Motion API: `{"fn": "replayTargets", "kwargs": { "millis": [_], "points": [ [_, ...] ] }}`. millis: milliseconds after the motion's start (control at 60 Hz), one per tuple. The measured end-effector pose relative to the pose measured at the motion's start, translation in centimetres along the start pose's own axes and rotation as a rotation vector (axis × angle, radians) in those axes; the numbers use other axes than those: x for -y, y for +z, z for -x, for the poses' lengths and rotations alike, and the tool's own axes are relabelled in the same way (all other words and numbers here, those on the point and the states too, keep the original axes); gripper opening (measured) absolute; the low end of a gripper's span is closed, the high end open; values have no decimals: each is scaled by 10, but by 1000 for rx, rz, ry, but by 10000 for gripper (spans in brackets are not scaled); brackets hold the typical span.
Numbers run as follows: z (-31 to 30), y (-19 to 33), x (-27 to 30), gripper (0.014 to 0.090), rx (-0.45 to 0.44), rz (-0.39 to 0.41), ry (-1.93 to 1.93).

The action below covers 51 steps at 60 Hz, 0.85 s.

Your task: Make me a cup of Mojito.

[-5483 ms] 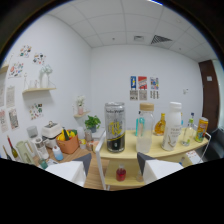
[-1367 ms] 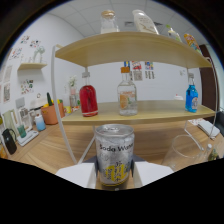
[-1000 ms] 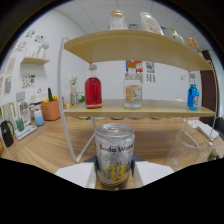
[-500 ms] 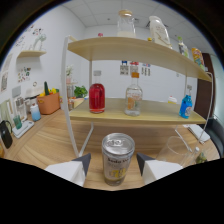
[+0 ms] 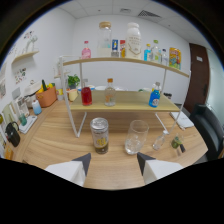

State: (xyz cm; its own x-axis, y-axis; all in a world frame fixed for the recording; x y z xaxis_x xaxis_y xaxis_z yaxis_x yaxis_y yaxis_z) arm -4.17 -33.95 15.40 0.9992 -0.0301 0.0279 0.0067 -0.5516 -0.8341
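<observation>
Your gripper is wide open and holds nothing. The soda water can stands upright on the wooden table, just ahead of the fingers and slightly toward the left one, its long axis vertical. One clear drinking glass stands just beside it, ahead of the right finger. On the shelf rack's lower board you have three bottles: red, clear and blue.

Bare wooden tabletop lies open ahead of the spread fingers. Beyond them the soda can and empty glass stand apart, the shelf rack blocking behind.
</observation>
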Motion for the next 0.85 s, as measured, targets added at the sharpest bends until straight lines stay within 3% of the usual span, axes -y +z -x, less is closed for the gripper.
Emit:
{"fn": "replayTargets", "kwargs": {
  "millis": [300, 850],
  "points": [
    [-41, -15, -11, 858, -14, 25, 9],
    [-52, -12, -9, 858, -1, 24, 10]
  ]
}}
